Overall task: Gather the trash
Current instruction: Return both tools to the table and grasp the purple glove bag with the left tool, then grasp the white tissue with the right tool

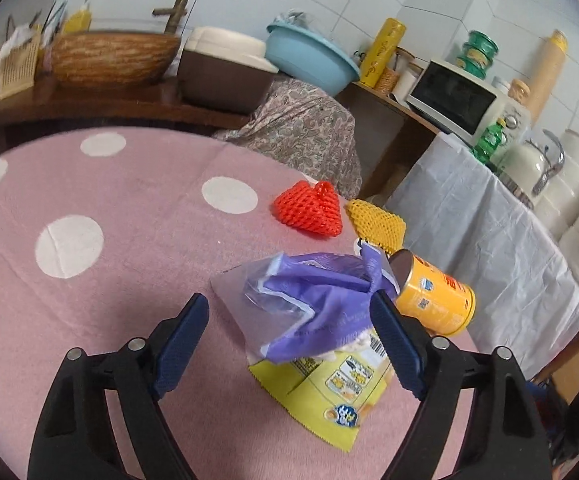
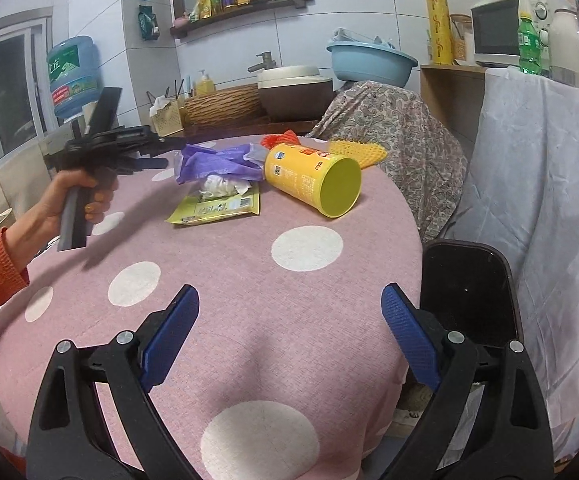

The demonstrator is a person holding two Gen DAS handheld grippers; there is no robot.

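On the pink dotted tablecloth (image 1: 89, 280) lies a heap of trash. A crumpled purple plastic bag (image 1: 321, 300) rests over white tissue and a yellow-green snack wrapper (image 1: 329, 392). A yellow can (image 1: 433, 292) lies on its side to the right. A red foam net (image 1: 309, 208) and a yellow foam net (image 1: 377, 220) lie behind. My left gripper (image 1: 289, 320) is open, its jaws either side of the purple bag. My right gripper (image 2: 289, 312) is open and empty over the near table edge. From there I see the bag (image 2: 217, 164), can (image 2: 313, 184), wrapper (image 2: 217, 208) and left gripper (image 2: 145, 152).
A black bin (image 2: 469, 288) stands right of the table. A paisley-covered object (image 2: 401, 132) sits behind the table. A counter with basket, sink and blue basin (image 1: 309, 56) lies beyond. A white-draped shelf (image 1: 489, 240) with oven and kettle is on the right.
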